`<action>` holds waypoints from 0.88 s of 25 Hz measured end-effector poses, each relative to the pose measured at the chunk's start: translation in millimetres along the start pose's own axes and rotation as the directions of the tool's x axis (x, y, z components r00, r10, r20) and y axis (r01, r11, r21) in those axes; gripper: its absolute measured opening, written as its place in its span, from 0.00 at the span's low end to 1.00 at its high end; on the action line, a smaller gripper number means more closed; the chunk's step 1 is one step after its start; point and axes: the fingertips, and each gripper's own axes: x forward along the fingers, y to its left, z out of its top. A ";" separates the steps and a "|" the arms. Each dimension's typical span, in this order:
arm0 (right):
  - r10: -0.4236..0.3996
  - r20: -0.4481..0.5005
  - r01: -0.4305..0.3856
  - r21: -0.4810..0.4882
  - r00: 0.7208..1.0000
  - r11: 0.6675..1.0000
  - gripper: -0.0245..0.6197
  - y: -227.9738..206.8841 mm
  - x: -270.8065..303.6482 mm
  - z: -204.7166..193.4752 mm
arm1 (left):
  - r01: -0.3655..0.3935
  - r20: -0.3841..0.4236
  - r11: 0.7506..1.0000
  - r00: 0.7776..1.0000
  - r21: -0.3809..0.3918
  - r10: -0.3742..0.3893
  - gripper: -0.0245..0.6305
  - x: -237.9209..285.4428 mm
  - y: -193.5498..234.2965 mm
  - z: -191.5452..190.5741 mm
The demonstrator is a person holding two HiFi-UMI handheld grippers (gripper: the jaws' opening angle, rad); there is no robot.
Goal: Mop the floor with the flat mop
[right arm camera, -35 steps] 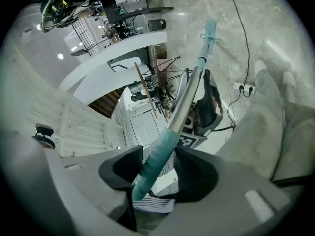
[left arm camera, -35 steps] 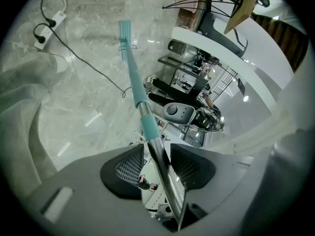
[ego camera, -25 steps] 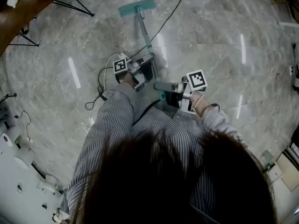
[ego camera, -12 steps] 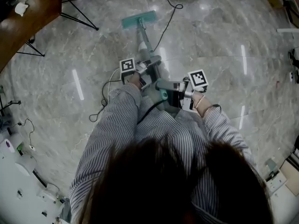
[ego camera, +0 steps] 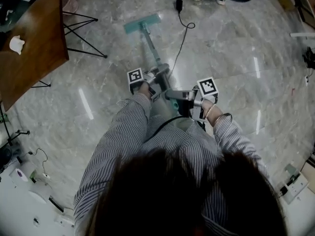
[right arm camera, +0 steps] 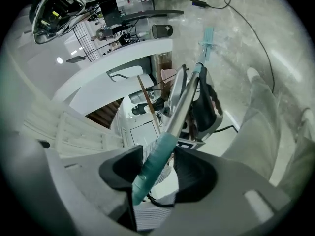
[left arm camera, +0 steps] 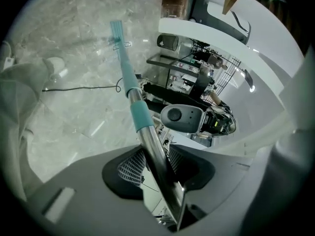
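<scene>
The flat mop head (ego camera: 142,22) lies on the floor (ego camera: 236,48) ahead of both grippers. Its handle (ego camera: 151,45) runs back between the jaws of the left gripper (ego camera: 160,73), which have just been closing on it, then between those of the right gripper (ego camera: 173,93), behind and to the right. A cable (ego camera: 183,41) lies right of the handle. A table (ego camera: 34,48) stands well to the left.

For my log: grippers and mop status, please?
Left gripper just closed tighter on mop handle; right gripper grips teal end. Mop head on floor. Black cable nearby.
</scene>
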 end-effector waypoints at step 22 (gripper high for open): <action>-0.032 0.254 0.015 0.067 0.967 0.998 0.31 95.3 126.2 255.3 | -0.042 0.052 0.997 0.998 0.061 0.039 0.28 76.7 -135.7 255.6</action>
